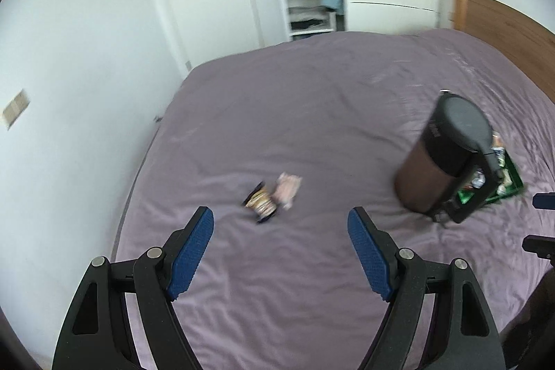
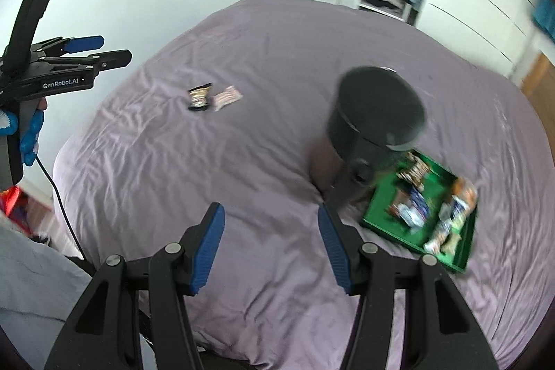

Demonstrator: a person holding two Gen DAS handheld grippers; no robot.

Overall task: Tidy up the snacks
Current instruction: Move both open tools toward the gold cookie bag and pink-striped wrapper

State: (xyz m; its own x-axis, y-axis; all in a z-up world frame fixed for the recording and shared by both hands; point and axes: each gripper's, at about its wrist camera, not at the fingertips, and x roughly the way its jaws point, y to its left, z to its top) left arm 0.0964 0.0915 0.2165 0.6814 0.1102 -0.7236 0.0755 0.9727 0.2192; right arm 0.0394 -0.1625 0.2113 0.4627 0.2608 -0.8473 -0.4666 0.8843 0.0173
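Holding both tools over the bed [image 1: 312,113], I see the left gripper [image 1: 281,252] and right gripper [image 2: 270,245] spread wide, gripping nothing. Two snack packets [image 1: 270,196] lie left of the lidded bin [image 1: 444,155]; the green tray [image 2: 381,200] sits right.

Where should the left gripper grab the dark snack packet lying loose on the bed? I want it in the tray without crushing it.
Judging from its pose, take the dark snack packet across its narrow width, coming from above. It lies flat on the bedsheet, right beside the pink packet, so set the jaws clear of that side. The left gripper is open and empty.
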